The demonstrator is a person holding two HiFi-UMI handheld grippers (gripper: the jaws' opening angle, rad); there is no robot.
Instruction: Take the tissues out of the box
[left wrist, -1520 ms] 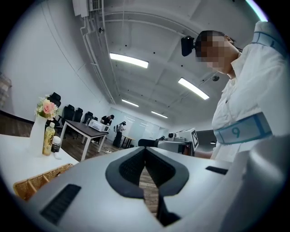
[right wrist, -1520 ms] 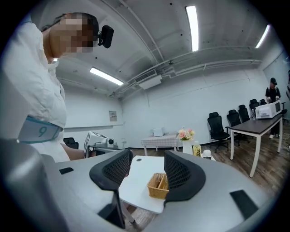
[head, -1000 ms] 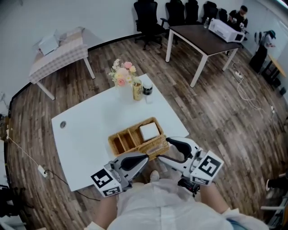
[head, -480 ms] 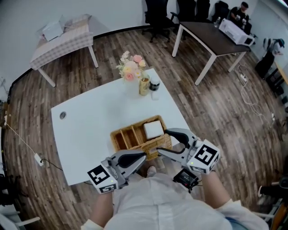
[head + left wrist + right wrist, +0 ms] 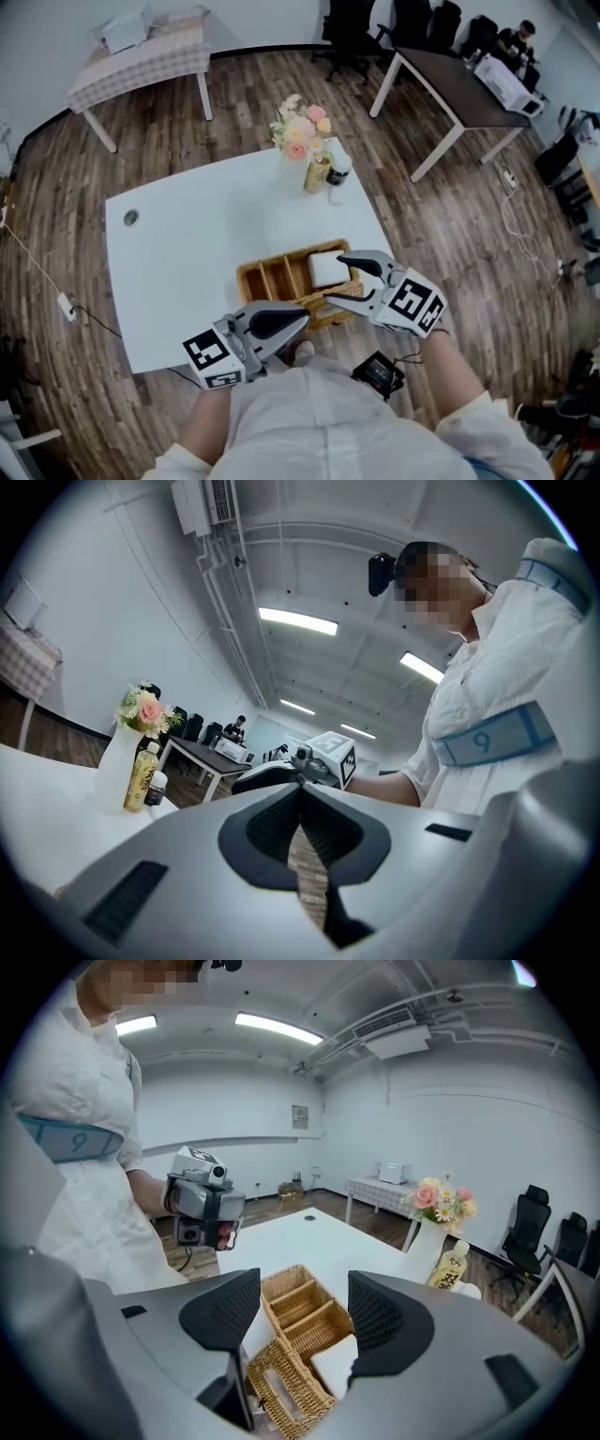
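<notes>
**Head view.** On the white tabletop (image 5: pixel 187 244), a wicker box (image 5: pixel 258 286) split into compartments, with the tissues (image 5: pixel 325 268) as a white block in its right-hand compartment. Over the box's right end, the right gripper (image 5: pixel 335 277). Jaws spread wide, just been opening, straddling the tissues with no contact that can be made out. Probably set that wide to take the block by its sides. Just beside the box's near side, the left gripper (image 5: pixel 302 321), jaws together and empty. Likely parked there to steady the box if it shifts, or simply to stay clear. Well beyond the box's far side, flowers (image 5: pixel 302 127) and a bottle (image 5: pixel 317 173), out of the working space.

**Left gripper view.** Jaws closed to a thin slit, only floor showing through it. Pointed about level, past the box toward the right gripper.

**Right gripper view.** Tilted down onto the box, jaws far apart. Between them the box's woven compartments and a white corner of the tissues close by one pad, untouched. At the box's nearest end, a woven cover (image 5: pixel 286 1392) with a slot. Grip not yet made.
</notes>
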